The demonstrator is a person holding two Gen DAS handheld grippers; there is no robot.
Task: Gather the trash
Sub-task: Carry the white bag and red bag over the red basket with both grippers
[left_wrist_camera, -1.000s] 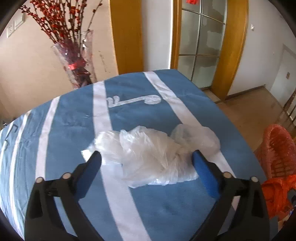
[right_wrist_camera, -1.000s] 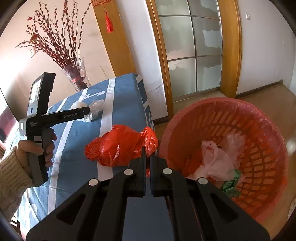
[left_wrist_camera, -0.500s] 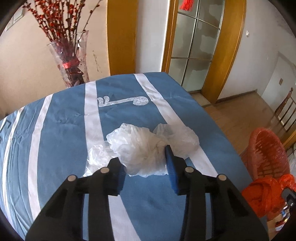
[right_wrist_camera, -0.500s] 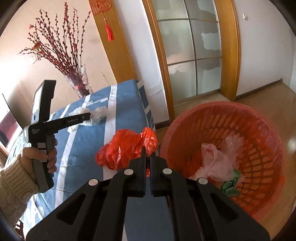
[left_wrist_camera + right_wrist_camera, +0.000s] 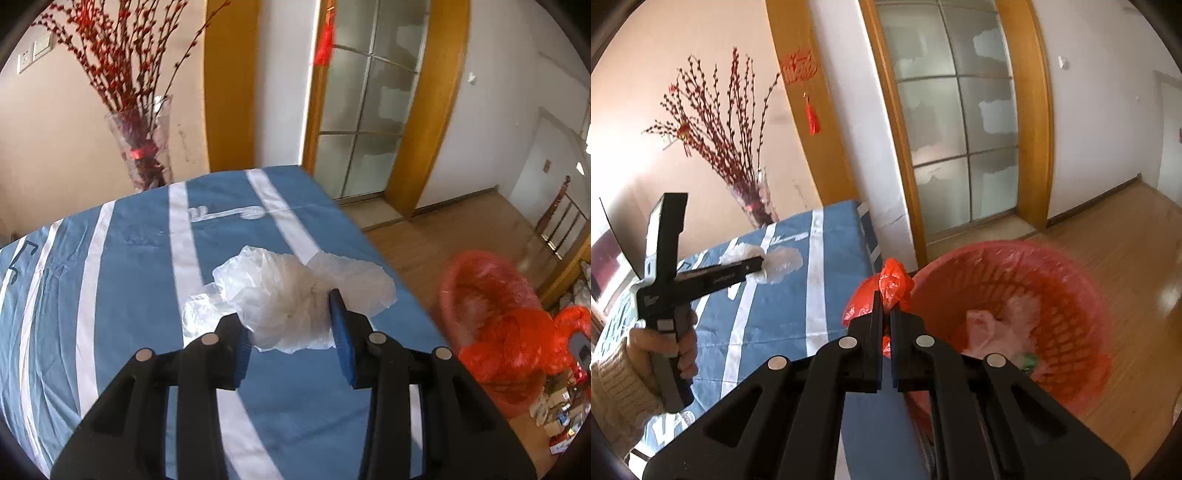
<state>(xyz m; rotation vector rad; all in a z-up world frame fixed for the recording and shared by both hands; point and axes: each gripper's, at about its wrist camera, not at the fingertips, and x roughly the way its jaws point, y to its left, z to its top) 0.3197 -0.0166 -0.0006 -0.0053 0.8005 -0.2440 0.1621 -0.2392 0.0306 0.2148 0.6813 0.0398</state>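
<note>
My left gripper (image 5: pixel 290 314) is shut on a crumpled clear plastic bag (image 5: pixel 291 291) that rests on the blue striped tablecloth (image 5: pixel 129 266). In the right wrist view the left gripper (image 5: pixel 753 264) holds that bag (image 5: pixel 783 262) over the table. My right gripper (image 5: pixel 885 306) is shut on a red plastic bag (image 5: pixel 892 282) and holds it at the table's edge, beside the red trash basket (image 5: pixel 1067 295). The red bag (image 5: pixel 513 347) and the basket (image 5: pixel 476 280) also show at the right of the left wrist view.
The basket stands on the wooden floor (image 5: pixel 1137 243) and holds a pink bag (image 5: pixel 986 332) and green scrap. A glass vase of red branches (image 5: pixel 142 147) stands at the table's far edge. A glazed door (image 5: pixel 956 122) is behind.
My left gripper has closed on the clear bag and gathered it up. My right gripper has lifted the red bag off the table and moved it toward the basket.
</note>
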